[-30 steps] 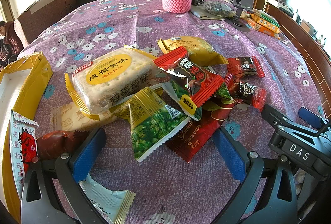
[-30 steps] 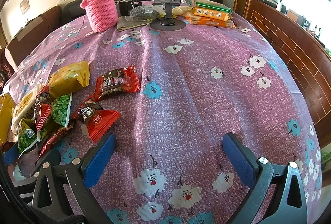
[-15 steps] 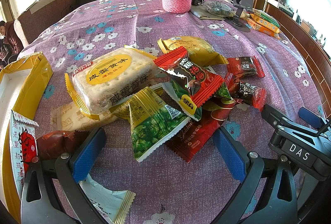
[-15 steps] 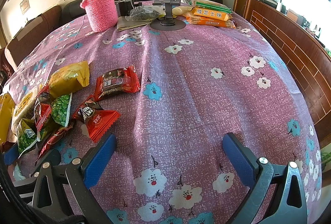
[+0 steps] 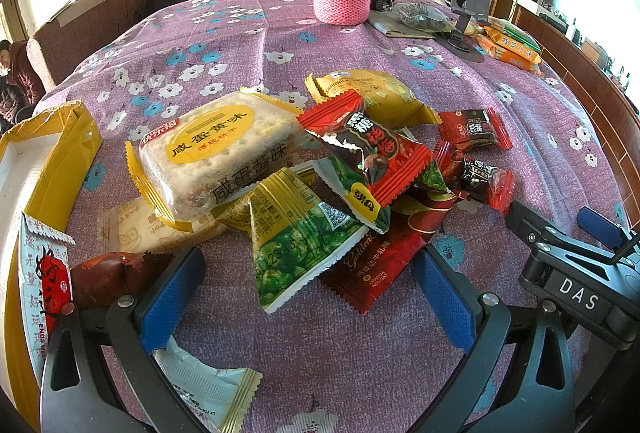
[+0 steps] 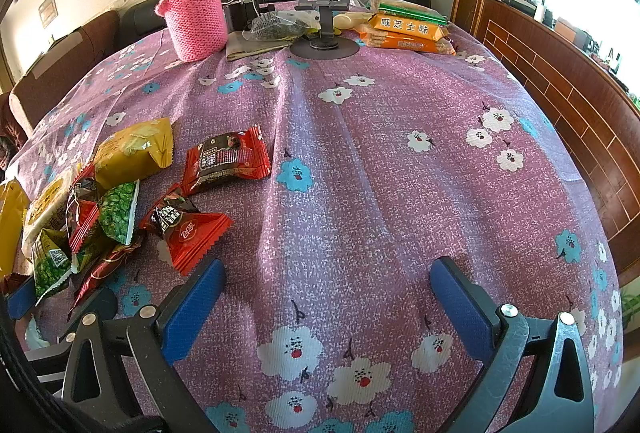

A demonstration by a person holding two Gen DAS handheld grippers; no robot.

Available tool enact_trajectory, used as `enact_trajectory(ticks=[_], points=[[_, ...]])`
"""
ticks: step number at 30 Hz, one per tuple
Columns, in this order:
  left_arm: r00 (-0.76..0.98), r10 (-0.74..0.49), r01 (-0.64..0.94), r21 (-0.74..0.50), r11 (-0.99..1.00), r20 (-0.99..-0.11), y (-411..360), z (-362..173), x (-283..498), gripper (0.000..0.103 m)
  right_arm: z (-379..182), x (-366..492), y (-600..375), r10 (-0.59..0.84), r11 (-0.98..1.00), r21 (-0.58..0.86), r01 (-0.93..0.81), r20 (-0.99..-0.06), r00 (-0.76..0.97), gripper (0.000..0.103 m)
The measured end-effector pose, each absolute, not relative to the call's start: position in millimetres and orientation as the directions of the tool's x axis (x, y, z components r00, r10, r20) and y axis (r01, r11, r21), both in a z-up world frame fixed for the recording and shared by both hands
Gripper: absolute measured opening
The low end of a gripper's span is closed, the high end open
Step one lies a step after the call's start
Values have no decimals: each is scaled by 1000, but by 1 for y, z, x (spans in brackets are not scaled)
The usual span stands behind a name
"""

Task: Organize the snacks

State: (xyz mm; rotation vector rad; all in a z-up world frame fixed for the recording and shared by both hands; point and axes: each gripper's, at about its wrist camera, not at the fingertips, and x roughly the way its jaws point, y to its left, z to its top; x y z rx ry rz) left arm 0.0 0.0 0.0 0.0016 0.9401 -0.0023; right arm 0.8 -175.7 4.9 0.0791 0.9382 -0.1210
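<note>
A heap of snack packets lies on the purple flowered tablecloth (image 5: pixel 240 45). In the left wrist view my left gripper (image 5: pixel 308 293) is open, just short of a green pea packet (image 5: pixel 296 245) and a dark red nougat packet (image 5: pixel 384 249). Behind them lie a large yellow cracker pack (image 5: pixel 216 149), a red candy packet (image 5: pixel 372 149) and a yellow sandwich-cracker packet (image 5: pixel 372 93). A yellow open box (image 5: pixel 52 153) stands at the left. My right gripper (image 6: pixel 326 297) is open and empty over bare cloth, right of a red candy packet (image 6: pixel 184 225).
A pink knit-sleeved flask (image 6: pixel 192 5), a grey phone stand (image 6: pixel 324 1) and orange biscuit packs (image 6: pixel 404 29) stand at the far edge. A wooden wall panel (image 6: pixel 560 89) runs along the right. A sofa (image 5: pixel 100 17) is behind the table. The right gripper's body (image 5: pixel 576 285) shows at right.
</note>
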Motion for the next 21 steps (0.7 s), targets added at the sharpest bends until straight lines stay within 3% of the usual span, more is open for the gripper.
enact_trajectory(ticks=[21], points=[[590, -1, 3, 1, 1000, -808, 0, 0, 0, 103, 4, 2, -175, -61, 991, 21, 132, -808, 585, 103]])
